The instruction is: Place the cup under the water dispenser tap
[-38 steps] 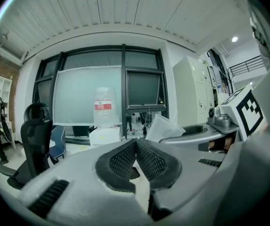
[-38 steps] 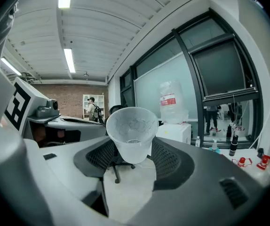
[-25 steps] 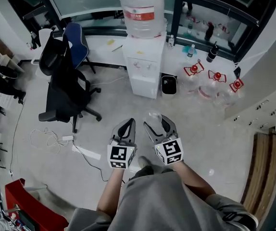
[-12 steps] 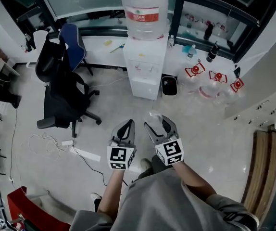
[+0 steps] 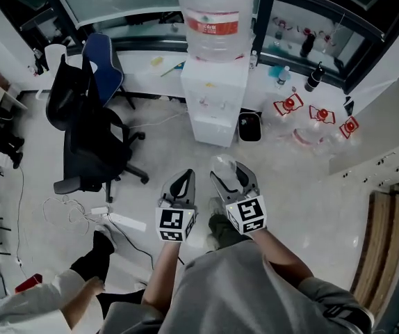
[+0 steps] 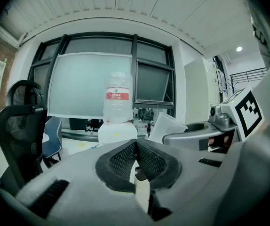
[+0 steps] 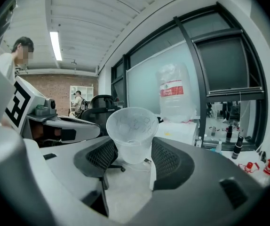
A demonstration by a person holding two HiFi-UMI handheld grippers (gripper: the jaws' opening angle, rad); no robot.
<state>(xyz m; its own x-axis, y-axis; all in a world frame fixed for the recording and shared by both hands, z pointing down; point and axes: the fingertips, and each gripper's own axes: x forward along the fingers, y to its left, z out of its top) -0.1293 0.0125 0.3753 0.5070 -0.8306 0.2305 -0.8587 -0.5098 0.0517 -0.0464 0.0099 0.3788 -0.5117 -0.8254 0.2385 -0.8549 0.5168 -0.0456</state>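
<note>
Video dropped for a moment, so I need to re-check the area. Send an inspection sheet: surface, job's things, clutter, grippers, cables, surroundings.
Surface: pale grey floor.
Job's things: clear plastic cup, not yet under the tap; white water dispenser ahead, with a big bottle on top.
Clutter: black office chair; blue chair; black bin beside the dispenser; clear jugs with red tops on the floor.
Grippers: left gripper jaws together, empty; right gripper shut on the cup.
Cables: white cable and power strip on the floor to the left.
Surroundings: dark-framed windows behind the dispenser; another person at lower left.
</note>
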